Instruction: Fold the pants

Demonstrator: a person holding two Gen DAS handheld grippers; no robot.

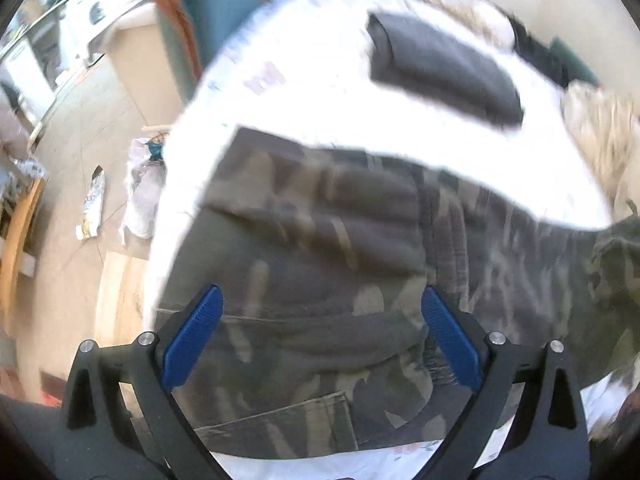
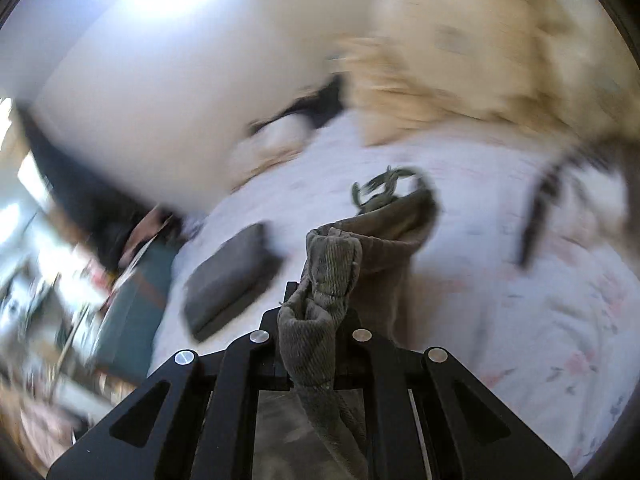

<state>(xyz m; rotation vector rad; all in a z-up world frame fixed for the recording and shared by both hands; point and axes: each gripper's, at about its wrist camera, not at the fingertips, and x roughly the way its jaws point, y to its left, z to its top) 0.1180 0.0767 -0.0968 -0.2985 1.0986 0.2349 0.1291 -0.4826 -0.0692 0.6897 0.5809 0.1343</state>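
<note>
Showing most of the camouflage pants (image 1: 320, 240) spread on the white bed (image 1: 312, 60), the left wrist view has the left gripper (image 1: 322, 336) above them, jaws released and wide, holding nothing. Right wrist view only: right gripper (image 2: 316, 320) clenched on a bunched ribbed edge of the pants (image 2: 332, 264), cloth trailing far-right. A dark folded cloth (image 2: 232, 276) lies to the left; beige blanket (image 2: 460, 80) at far side. Both views blurred.

Left gripper (image 1: 322, 312): black frame, ribbed blue pads (image 1: 192, 336), round silver screws. Right gripper (image 2: 316, 320): matching black frame, silver screws.
</note>
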